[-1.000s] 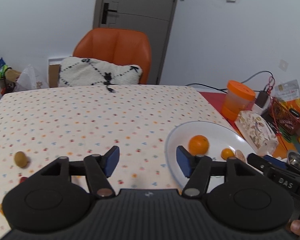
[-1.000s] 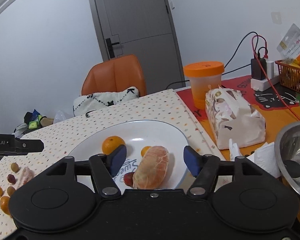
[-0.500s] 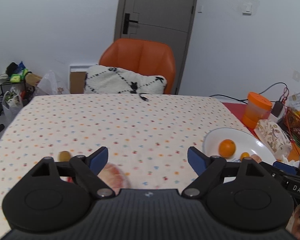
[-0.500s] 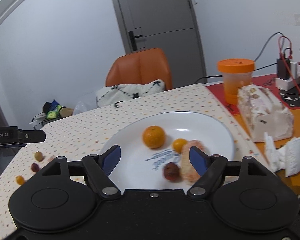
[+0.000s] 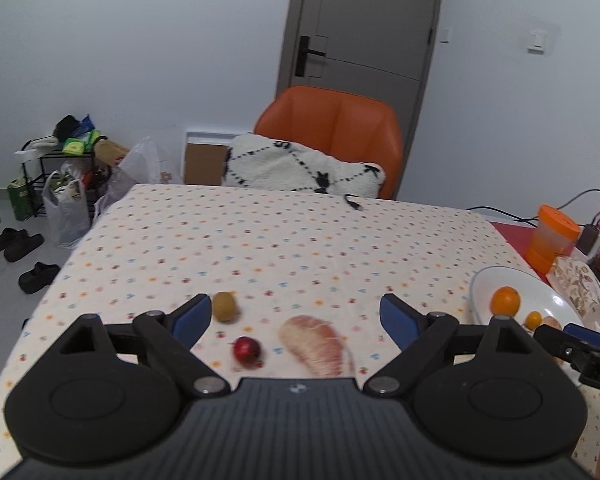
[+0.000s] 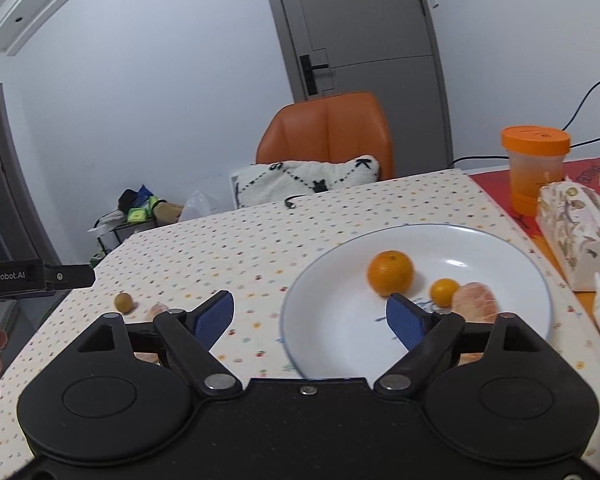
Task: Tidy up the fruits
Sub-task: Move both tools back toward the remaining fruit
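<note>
On the dotted tablecloth (image 5: pixel 300 240), the white plate (image 6: pixel 340 332) served as the landmark. Within it lay 1 orange (image 6: pixel 390 273), 1 small kumquat-like fruit (image 6: pixel 444 291) just right of the orange, and 1 peeled pomelo segment (image 6: pixel 475 302) touching that small fruit on its right side. The right gripper (image 6: pixel 310 317) hovered over the plate's near left rim, its blue fingers (image 6: pixel 215 318) spread wide with nothing between them; its right fingertip hung above the plate just below the orange.

Well left of the plate, 3 fruits rested on the cloth: a second peeled pomelo piece (image 5: pixel 318 345), a red fruit (image 5: pixel 246 351) just left of it, and a brownish-green kiwi (image 5: pixel 224 306) beyond the red one. The left gripper (image 5: pixel 296 317) was released too, jaws apart and empty, held above these 3 with the pomelo piece and red fruit lying between its fingers and the kiwi just beside the left fingertip.

Right of the plate stood an orange-lidded cup (image 6: pixel 534 168) and a patterned tissue pack (image 6: pixel 576 236).
</note>
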Action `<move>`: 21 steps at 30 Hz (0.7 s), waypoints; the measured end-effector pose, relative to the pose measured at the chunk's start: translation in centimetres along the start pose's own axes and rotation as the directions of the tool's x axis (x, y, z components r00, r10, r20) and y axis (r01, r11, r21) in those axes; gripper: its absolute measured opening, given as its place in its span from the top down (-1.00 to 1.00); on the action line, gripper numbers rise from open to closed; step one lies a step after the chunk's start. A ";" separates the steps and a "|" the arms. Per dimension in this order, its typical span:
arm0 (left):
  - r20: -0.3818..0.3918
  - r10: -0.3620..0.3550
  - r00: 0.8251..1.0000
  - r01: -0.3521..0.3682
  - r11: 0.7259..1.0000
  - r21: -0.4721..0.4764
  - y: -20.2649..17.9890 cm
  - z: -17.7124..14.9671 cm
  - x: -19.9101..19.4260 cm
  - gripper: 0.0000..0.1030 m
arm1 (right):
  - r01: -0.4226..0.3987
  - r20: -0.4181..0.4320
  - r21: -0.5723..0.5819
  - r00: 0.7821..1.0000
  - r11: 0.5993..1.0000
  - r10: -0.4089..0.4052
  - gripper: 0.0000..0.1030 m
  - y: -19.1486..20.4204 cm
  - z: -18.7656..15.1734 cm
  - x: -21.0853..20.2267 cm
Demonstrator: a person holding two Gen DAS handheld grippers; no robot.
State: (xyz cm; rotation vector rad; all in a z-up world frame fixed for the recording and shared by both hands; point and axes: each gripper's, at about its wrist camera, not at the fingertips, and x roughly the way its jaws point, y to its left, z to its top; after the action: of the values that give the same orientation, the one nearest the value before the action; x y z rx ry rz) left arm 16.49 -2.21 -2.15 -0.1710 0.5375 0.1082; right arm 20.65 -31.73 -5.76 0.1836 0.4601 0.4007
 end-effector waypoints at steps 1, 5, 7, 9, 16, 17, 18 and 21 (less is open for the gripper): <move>0.002 0.006 1.000 -0.006 1.000 -0.004 0.4 -0.1 -0.1 -0.75 | -0.007 -0.001 -0.001 1.000 1.000 0.007 -0.62 0.2 0.0 0.1; -0.005 0.035 0.999 -0.035 0.999 -0.022 1.7 -0.4 -0.5 -0.75 | -0.035 -0.009 -0.001 0.999 0.999 0.035 -0.63 1.0 0.0 0.2; -0.010 0.044 0.999 -0.044 0.999 -0.032 2.4 -0.7 -0.8 -0.75 | -0.056 -0.011 0.007 0.998 0.998 0.056 -0.63 1.3 0.0 0.2; -0.017 0.050 0.999 -0.050 0.998 -0.039 2.8 -1.0 -1.0 -0.75 | -0.068 -0.015 0.006 0.998 0.998 0.069 -0.63 1.6 0.0 0.2; -0.035 0.070 0.997 -0.073 0.995 -0.065 3.7 -2.0 -1.4 -0.75 | -0.124 -0.051 -0.023 0.991 0.992 0.122 -0.63 2.8 -0.1 0.6; -0.034 0.073 0.997 -0.075 0.995 -0.069 3.9 -2.1 -1.5 -0.75 | -0.130 -0.057 -0.028 0.990 0.991 0.129 -0.63 3.0 -0.1 0.7; -0.033 0.075 0.997 -0.077 0.994 -0.073 4.0 -2.2 -1.6 -0.75 | -0.137 -0.063 -0.031 0.989 0.990 0.135 -0.63 3.2 -0.1 0.8; -0.039 0.074 0.996 -0.077 0.994 -0.075 4.4 -2.7 -1.5 -0.75 | -0.162 -0.083 -0.045 0.984 0.986 0.158 -0.63 4.0 -0.1 1.1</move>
State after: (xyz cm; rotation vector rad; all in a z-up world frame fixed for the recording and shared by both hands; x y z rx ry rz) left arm 13.20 1.49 -4.19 -0.2273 0.5766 0.1999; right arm 20.17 -27.64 -5.29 0.1557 0.5142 0.5784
